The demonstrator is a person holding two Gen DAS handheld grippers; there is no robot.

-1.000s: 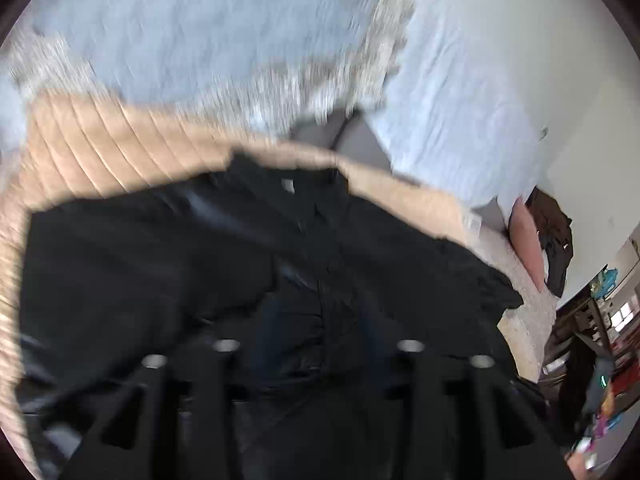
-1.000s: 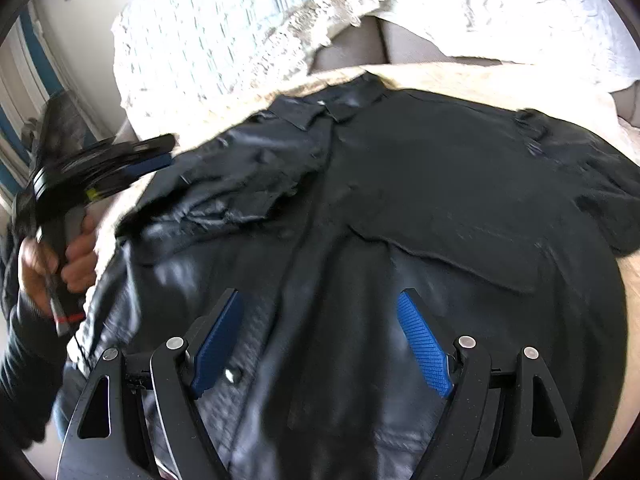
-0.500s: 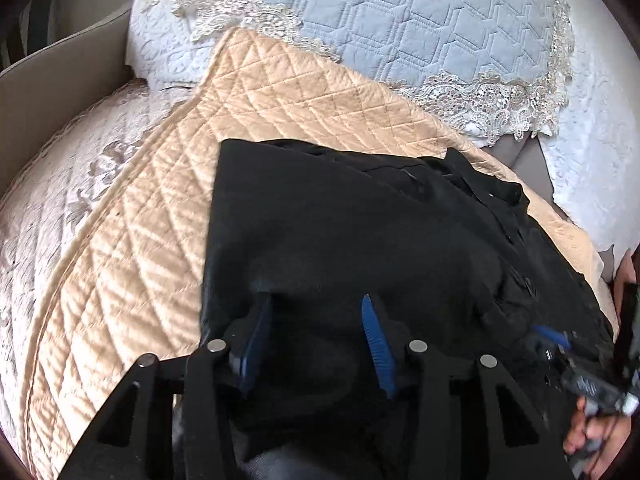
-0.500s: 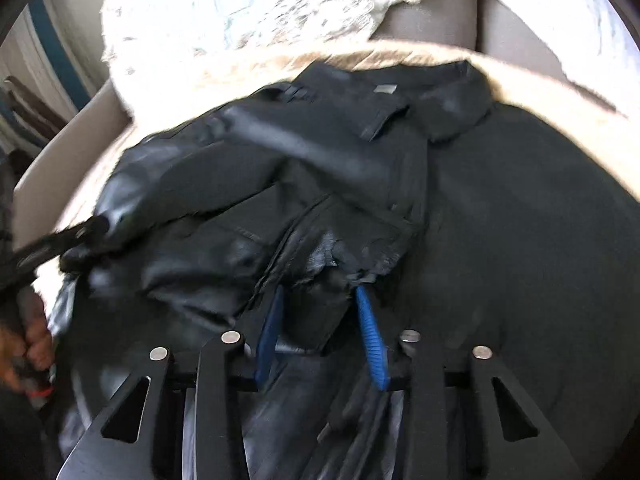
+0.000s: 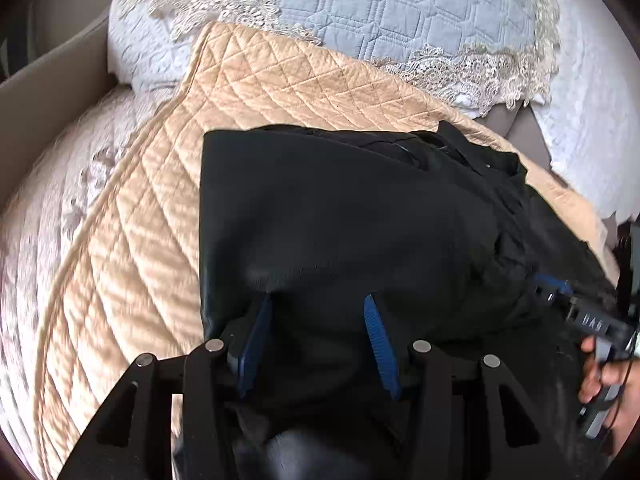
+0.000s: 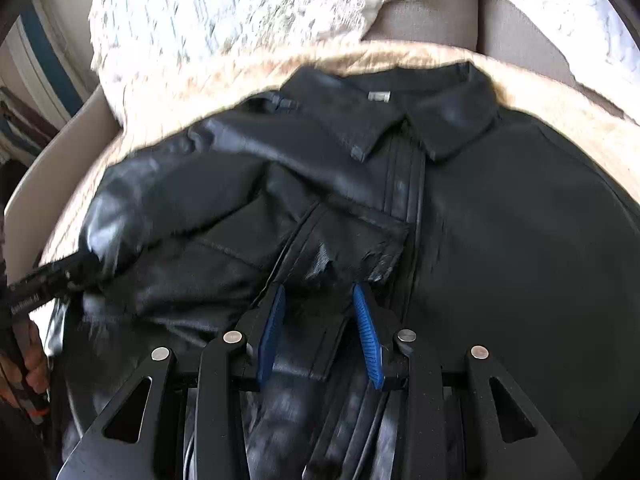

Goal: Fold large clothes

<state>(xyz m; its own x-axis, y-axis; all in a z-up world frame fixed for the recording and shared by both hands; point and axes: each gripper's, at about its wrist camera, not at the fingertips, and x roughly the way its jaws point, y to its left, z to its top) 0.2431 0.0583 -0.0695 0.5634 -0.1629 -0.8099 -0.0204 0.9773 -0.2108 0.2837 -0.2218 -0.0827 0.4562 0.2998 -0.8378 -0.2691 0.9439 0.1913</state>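
**A:** Where does the jacket (image 6: 500,240) lie?

**B:** Spread on a peach quilt (image 5: 280,88) over a sofa, collar (image 6: 436,120) toward the backrest, label showing inside the neck. A blue lace-edged cover (image 5: 400,12) drapes the cushions behind it.

**A:** And the left tongs (image 5: 316,336)?

**B:** Low over the jacket's left side. The blue pads (image 5: 378,344) stand partly apart with dark cloth bunched between them. I cannot tell whether they pinch it or merely straddle it.

**A:** The right tongs (image 6: 318,328)?

**B:** Near the middle of the jacket, by the front placket. Their pads (image 6: 366,332) are narrowed around a folded-in sleeve cuff (image 6: 352,248), the fabric rising between them; they appear to be gripping it, though motion blur softens the contact.

**A:** Does each camera catch the other tool?

**B:** Yes. The right wrist view shows the left tool at the far left edge, a hand (image 6: 28,368) wrapped on its handle. The left wrist view shows the right hand (image 5: 608,376) at the right edge.
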